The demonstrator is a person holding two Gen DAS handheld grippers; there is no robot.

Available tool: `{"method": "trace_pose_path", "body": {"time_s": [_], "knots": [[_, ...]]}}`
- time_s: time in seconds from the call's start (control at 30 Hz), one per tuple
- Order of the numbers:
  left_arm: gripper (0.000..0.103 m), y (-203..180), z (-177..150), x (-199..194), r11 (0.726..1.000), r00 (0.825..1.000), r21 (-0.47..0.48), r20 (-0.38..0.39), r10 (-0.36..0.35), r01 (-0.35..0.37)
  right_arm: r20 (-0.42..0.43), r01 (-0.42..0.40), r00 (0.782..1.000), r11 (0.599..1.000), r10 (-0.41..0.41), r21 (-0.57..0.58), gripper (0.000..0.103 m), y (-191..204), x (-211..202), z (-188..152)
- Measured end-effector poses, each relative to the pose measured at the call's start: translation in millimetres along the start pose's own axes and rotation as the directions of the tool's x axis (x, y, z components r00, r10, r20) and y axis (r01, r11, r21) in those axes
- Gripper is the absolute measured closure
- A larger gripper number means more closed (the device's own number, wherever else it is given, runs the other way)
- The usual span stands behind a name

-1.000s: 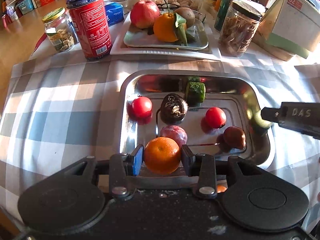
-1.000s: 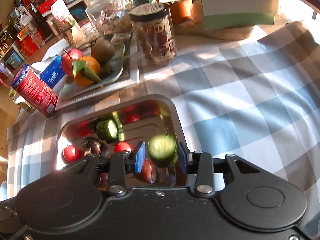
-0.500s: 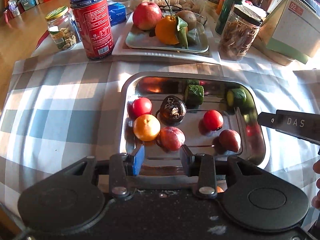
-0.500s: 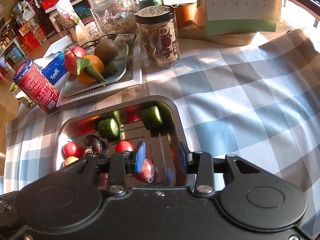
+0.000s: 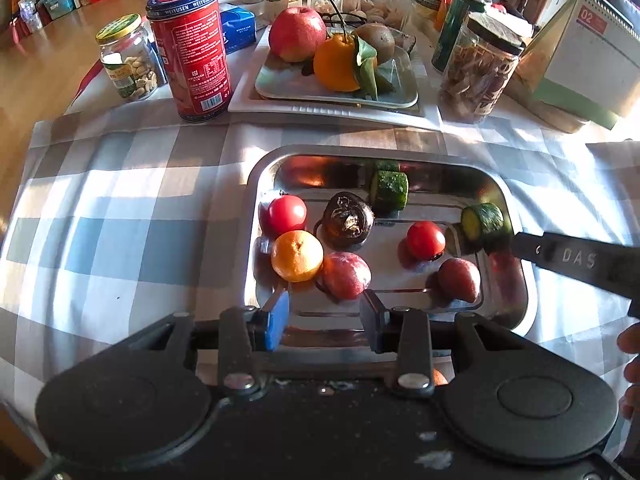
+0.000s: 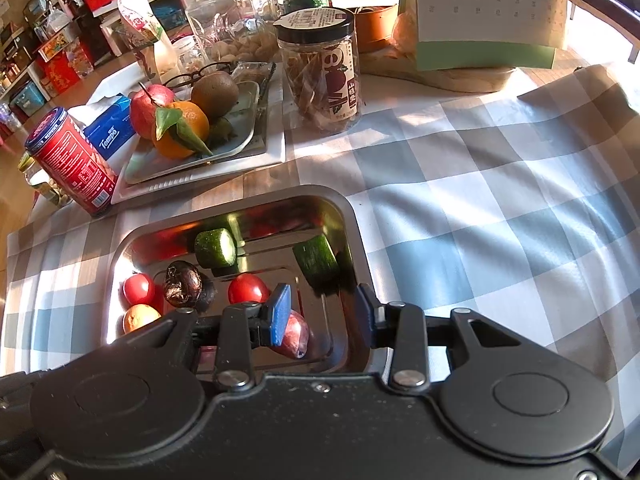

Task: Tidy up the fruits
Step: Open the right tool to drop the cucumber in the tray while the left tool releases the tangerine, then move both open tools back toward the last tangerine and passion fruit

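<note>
The steel tray (image 5: 256, 184) holds the fruit: a small orange (image 5: 297, 256) just ahead of the left jaws and slightly to their left, touching a reddish plum (image 5: 346, 275) that lies straight ahead of the gap. Beyond these sit a cherry tomato (image 5: 287, 214), a dark wrinkled fruit (image 5: 347, 220), a second tomato (image 5: 425, 240) and another plum (image 5: 459, 280) off to the right. Two cucumber chunks lie there too: one (image 5: 389, 191) far ahead near the tray's back wall, one (image 5: 482, 223) against its right wall, close ahead of the right jaws.

The left gripper (image 5: 324, 316) hangs over the tray's near rim, jaws partly apart and empty. The right gripper (image 6: 320, 312) is likewise partly apart with nothing between its pads; a plum (image 6: 296, 334) lies just under its left pad.

Risks, as I judge them: the round fruit sits on slick metal, so a pad nudging the orange or plum off-centre would send it rolling into its neighbours; jaws this narrow may need widening before closing on the orange; and both grippers crowd one tray, so they could knock each other.

Farther ahead, on the tabletop (image 5: 120, 216) under a checked cloth, a red tin (image 5: 190, 50) reads "WEITUSEN", a blue tissue pack (image 6: 110, 132) reads "Tempo", the right gripper's finger shows "DAS", and a calendar (image 5: 592, 48) shows "02".
</note>
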State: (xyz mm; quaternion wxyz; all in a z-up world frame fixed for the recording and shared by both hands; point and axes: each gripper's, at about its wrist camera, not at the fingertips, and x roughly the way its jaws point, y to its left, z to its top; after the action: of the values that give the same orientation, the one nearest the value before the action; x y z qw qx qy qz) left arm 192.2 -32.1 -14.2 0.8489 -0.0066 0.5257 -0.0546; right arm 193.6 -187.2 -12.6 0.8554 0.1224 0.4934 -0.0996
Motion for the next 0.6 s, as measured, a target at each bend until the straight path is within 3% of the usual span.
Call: {"method": "trace_pose_path", "body": {"time_s": [0.6], "knots": [[0.063,2,-24,-39,1.000,0.997,0.028,0.075,-0.016,0.014,0.047,-0.001,0.999,0.998,0.005,-0.067,0.056,4,-30,-16]]}}
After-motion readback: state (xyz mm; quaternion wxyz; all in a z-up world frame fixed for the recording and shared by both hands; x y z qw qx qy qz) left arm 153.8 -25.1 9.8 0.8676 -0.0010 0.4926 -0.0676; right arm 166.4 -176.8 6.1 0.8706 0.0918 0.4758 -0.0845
